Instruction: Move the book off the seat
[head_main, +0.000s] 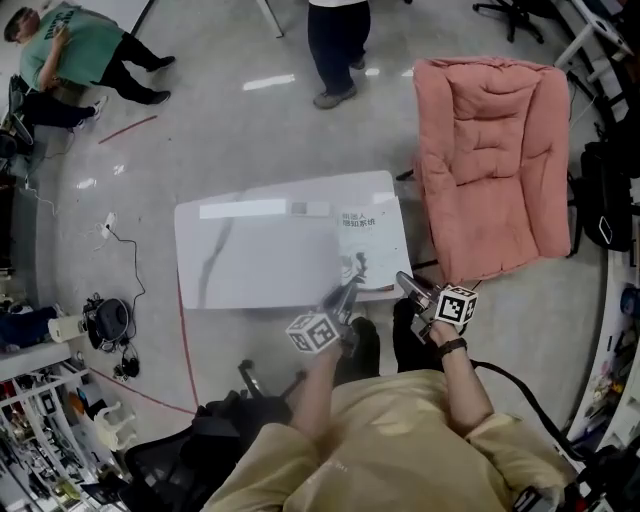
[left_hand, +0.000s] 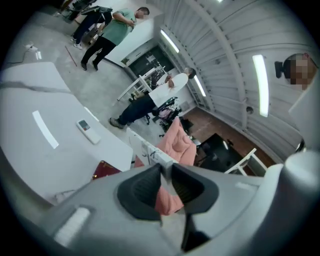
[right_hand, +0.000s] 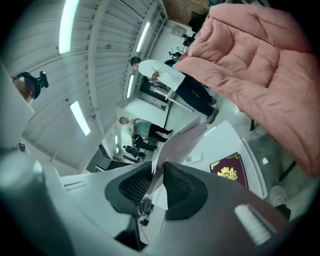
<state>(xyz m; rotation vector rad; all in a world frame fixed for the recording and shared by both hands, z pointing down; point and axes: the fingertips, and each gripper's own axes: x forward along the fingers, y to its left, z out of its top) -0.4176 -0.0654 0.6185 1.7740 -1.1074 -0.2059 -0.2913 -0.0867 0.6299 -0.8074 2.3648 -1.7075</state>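
Holding the white book (head_main: 362, 236) with both grippers, so it's clear of the pink padded seat (head_main: 495, 160) at the upper right of the head view. It's over the right end of the white tabletop (head_main: 250, 265), mid-frame. Honestly can't tell if it's lying flat or hanging just above the surface.

The left gripper (head_main: 343, 297) has the book's near edge, and the right gripper (head_main: 404, 281) is at the near right corner. In the left gripper view the jaws are clamped on the book's thin white edge (left_hand: 147, 150), with the seat (left_hand: 177, 145) right behind it. Right gripper view is the same deal: the jaws are pinching the white pages (right_hand: 177, 142), which fan up toward mid-frame.

A maroon book (right_hand: 231, 170) with a gold crest lies on the tabletop at lower right there. A remote (left_hand: 90, 131) sits further out on the tabletop, left of centre in the left gripper view.
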